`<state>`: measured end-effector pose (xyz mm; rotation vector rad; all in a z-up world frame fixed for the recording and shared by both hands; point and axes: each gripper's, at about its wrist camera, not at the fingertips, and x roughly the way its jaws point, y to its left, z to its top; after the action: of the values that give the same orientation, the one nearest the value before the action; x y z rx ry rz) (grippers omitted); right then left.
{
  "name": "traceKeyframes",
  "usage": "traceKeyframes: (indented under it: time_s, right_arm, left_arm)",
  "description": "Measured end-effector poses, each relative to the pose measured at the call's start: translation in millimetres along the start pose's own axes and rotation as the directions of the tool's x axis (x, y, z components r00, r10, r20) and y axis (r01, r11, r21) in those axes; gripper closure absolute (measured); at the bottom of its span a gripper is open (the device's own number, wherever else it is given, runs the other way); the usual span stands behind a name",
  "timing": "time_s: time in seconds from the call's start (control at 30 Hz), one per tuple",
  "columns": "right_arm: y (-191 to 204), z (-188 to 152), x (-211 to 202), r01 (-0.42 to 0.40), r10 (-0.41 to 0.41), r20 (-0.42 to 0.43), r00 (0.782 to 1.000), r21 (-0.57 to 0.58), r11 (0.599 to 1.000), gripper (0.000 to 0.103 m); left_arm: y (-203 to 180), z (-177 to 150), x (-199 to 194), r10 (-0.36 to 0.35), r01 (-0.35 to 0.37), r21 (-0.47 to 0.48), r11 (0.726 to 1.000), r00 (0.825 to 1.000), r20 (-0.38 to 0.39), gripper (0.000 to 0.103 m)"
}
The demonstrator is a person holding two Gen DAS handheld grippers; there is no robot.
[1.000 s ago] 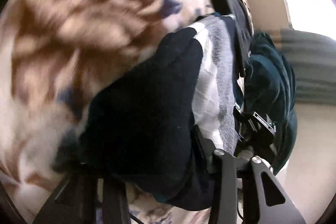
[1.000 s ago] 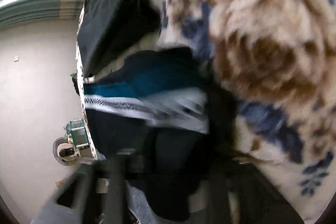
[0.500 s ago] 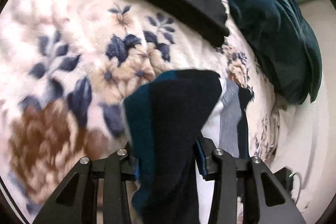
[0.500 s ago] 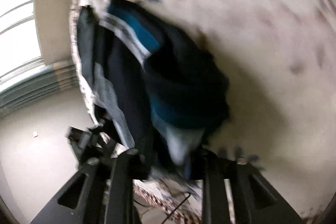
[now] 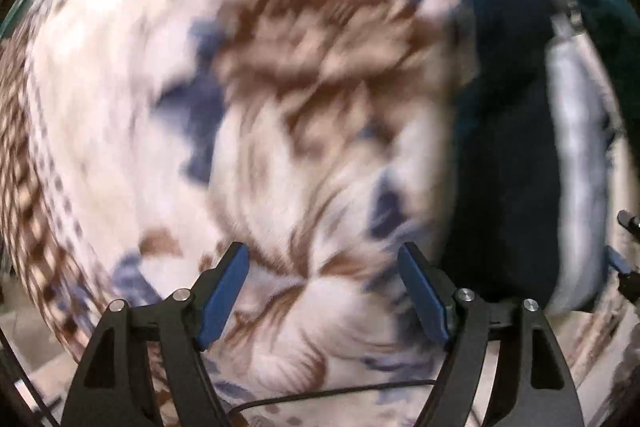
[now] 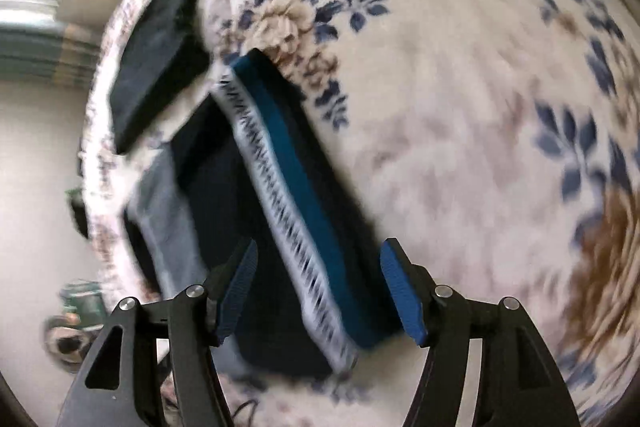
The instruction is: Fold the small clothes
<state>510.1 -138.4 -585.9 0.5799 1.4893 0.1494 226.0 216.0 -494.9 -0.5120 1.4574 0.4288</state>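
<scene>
Both our grippers, left (image 5: 322,291) and right (image 6: 318,297), have just let go, fingers spreading empty, leaving the folded garment (image 6: 280,195) on the blanket (image 6: 460,107) below the right fingers.

The small garment (image 6: 288,211) lies folded into a long, narrow bundle on a floral blanket (image 6: 460,107), running slantwise. It is mostly dark navy, with a teal band along one long edge, a white strip with a dark zigzag pattern beside that band, and a pale grey panel on its far side. In the left wrist view it (image 5: 504,147) shows blurred at the right.
</scene>
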Motion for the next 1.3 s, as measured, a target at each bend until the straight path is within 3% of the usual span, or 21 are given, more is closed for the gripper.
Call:
traceKeyframes:
  time_s: [0.1, 0.13, 0.17, 0.27, 0.33, 0.43, 0.5, 0.53, 0.57, 0.6, 0.67, 0.7, 0.73, 0.77, 0.83, 1.0, 1.13, 1.2, 1.23, 1.27, 1.3]
  right_arm:
    - [-2, 9, 40, -0.005, 0.006, -0.136, 0.991, 0.009, 1.0, 0.037]
    - [-3, 9, 51, -0.042, 0.048, -0.171, 0.984, 0.035, 0.998, 0.047]
    - [-5, 9, 56, -0.084, 0.095, -0.188, 0.978, 0.067, 0.994, 0.064]
    - [-9, 12, 52, -0.118, 0.129, -0.197, 0.972, 0.068, 0.991, 0.084]
    - [-12, 17, 39, -0.075, 0.078, -0.145, 0.986, 0.026, 0.997, 0.086]
    - [-13, 20, 32, -0.031, 0.03, -0.128, 0.991, -0.005, 0.999, 0.086]
    - [-6, 21, 36, -0.037, 0.031, -0.174, 0.984, -0.029, 0.999, 0.081]
    - [-6, 22, 35, -0.045, 0.04, -0.192, 0.981, -0.02, 0.999, 0.067]
    - [-6, 23, 35, -0.062, 0.06, -0.222, 0.973, -0.001, 0.998, 0.044]
    - [-6, 25, 34, -0.081, 0.08, -0.227, 0.971, 0.008, 0.997, 0.035]
    - [-7, 28, 19, -0.128, 0.124, -0.178, 0.976, -0.008, 0.992, 0.03]
    - [-7, 30, 14, -0.134, 0.129, -0.163, 0.978, -0.022, 0.991, 0.03]
    - [-8, 33, 10, -0.133, 0.127, -0.137, 0.982, -0.037, 0.99, 0.024]
    - [-11, 36, 9, -0.134, 0.128, -0.123, 0.984, -0.042, 0.99, 0.013]
    - [-16, 43, 17, -0.166, 0.159, -0.127, 0.979, -0.045, 0.985, 0.008]
    - [-33, 57, 73, -0.259, 0.243, -0.257, 0.935, -0.029, 0.966, 0.003]
    - [-28, 63, 79, -0.391, 0.353, -0.33, 0.875, -0.053, 0.919, 0.0]
    - [-24, 62, 80, -0.423, 0.371, -0.358, 0.857, -0.08, 0.902, 0.0]
    - [-21, 60, 82, -0.435, 0.37, -0.381, 0.847, -0.098, 0.895, 0.003]
    - [-19, 57, 81, -0.445, 0.374, -0.39, 0.841, -0.107, 0.889, 0.023]
    - [-19, 53, 80, -0.456, 0.381, -0.399, 0.834, -0.111, 0.883, 0.036]
  left_arm:
    - [5, 1, 17, -0.023, 0.023, -0.002, 1.0, 1.0, 0.013, 0.015]
    - [4, 4, 20, -0.041, 0.041, -0.002, 0.999, 0.999, 0.009, 0.003]
    - [3, 8, 24, -0.065, 0.065, -0.001, 0.998, 0.998, 0.002, 0.0]
    - [-5, 15, 38, -0.029, 0.029, 0.036, 0.999, 1.0, 0.001, 0.0]
    - [-13, 18, 39, -0.008, 0.008, 0.042, 0.999, 1.0, 0.016, 0.0]
    - [-13, 26, 33, -0.025, 0.026, 0.041, 0.999, 0.999, -0.039, 0.0]
    - [-5, 34, 14, -0.065, 0.064, -0.01, 0.998, 0.997, -0.034, 0.0]
    - [-1, 41, -1, -0.098, 0.097, -0.037, 0.995, 0.995, -0.004, 0.0]
    - [3, 46, -11, -0.111, 0.112, -0.038, 0.993, 0.994, 0.018, 0.0]
    - [-2, 58, -24, -0.112, 0.113, -0.015, 0.993, 0.992, 0.053, 0.0]
    - [-15, 80, -34, -0.137, 0.134, 0.032, 0.99, 0.986, 0.098, 0.0]
    - [-22, 93, -30, -0.195, 0.191, 0.049, 0.98, 0.977, 0.09, 0.0]
    - [-28, 101, -23, -0.235, 0.232, 0.052, 0.971, 0.97, 0.069, 0.0]
    - [-36, 113, -7, -0.307, 0.306, 0.042, 0.951, 0.952, 0.017, 0.0]
    - [-51, 126, 18, -0.385, 0.386, 0.03, 0.922, 0.922, -0.042, 0.0]
    - [-81, 139, 28, -0.471, 0.476, 0.098, 0.874, 0.88, -0.066, 0.0]
    - [-85, 147, 35, -0.506, 0.51, 0.075, 0.857, 0.86, -0.06, 0.0]
    - [-92, 150, 32, -0.513, 0.515, 0.088, 0.853, 0.857, -0.049, 0.009]
    - [-99, 148, 28, -0.523, 0.524, 0.106, 0.845, 0.852, -0.039, 0.033]
    - [-102, 146, 22, -0.533, 0.533, 0.127, 0.837, 0.845, -0.035, 0.055]
    - [-103, 145, 20, -0.539, 0.538, 0.139, 0.832, 0.842, -0.032, 0.063]
